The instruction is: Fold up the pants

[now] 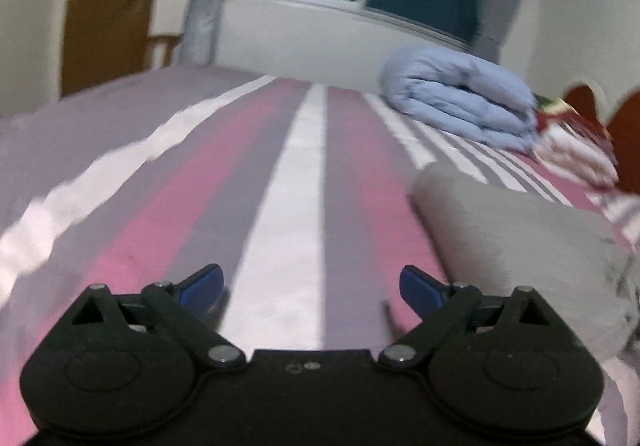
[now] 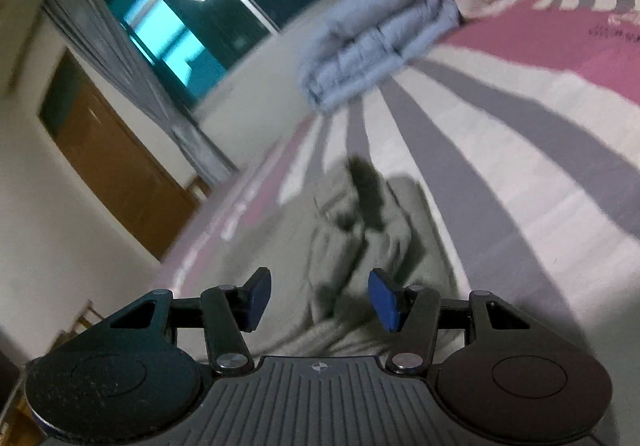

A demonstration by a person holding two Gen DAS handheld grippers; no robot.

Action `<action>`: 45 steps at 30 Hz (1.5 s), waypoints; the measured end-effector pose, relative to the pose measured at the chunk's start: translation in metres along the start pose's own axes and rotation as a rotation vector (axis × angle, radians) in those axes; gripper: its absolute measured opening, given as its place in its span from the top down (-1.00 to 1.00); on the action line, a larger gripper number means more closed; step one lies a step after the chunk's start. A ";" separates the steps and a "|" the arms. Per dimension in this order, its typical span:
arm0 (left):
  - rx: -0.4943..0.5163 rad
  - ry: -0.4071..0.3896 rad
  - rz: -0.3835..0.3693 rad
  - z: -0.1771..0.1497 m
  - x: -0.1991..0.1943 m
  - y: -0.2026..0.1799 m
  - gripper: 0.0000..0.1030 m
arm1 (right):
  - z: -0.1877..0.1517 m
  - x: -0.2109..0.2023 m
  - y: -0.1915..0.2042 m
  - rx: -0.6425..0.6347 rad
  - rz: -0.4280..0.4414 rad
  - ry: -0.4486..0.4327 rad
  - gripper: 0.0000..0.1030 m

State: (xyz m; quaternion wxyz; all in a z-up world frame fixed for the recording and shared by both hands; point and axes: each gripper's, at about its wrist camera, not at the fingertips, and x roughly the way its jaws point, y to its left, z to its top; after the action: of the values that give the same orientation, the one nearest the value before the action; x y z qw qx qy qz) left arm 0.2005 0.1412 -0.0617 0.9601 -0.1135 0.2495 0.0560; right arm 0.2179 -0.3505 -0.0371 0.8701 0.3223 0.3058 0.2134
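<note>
On the pink, grey and white striped bedsheet point(image 1: 304, 174) lie the grey soft-cotton pants point(image 2: 360, 230), bunched into a thick, rumpled bundle with loose folds on top. Both the left gripper point(image 1: 310, 288) and the right gripper point(image 2: 320, 296) stand apart-jawed and empty, the right one directly over the bundle. Judging by the lumps, a tidy finish means pinching an outer edge, not the heap's middle, and smoothing layers flat before closing the last fold.
</note>
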 end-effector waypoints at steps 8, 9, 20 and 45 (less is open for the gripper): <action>-0.104 0.022 -0.001 0.001 0.013 0.019 -0.74 | 0.015 0.038 -0.036 0.238 -0.009 0.037 -0.07; -0.115 0.023 -0.005 -0.001 0.013 0.024 -0.74 | 0.020 0.038 -0.038 0.244 -0.018 0.031 -0.08; -0.174 0.020 -0.047 -0.005 0.010 0.042 -0.74 | 0.023 0.036 -0.046 0.391 0.010 0.038 -0.08; -0.125 0.036 0.005 -0.006 0.013 0.036 -0.80 | 0.001 0.046 -0.032 0.363 -0.027 -0.046 0.26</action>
State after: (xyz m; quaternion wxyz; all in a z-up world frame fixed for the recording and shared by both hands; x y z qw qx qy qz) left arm 0.2026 0.1755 -0.0803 0.9463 -0.1738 0.2628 0.0718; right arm 0.2572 -0.3476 -0.0767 0.8072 0.4745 0.3238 0.1356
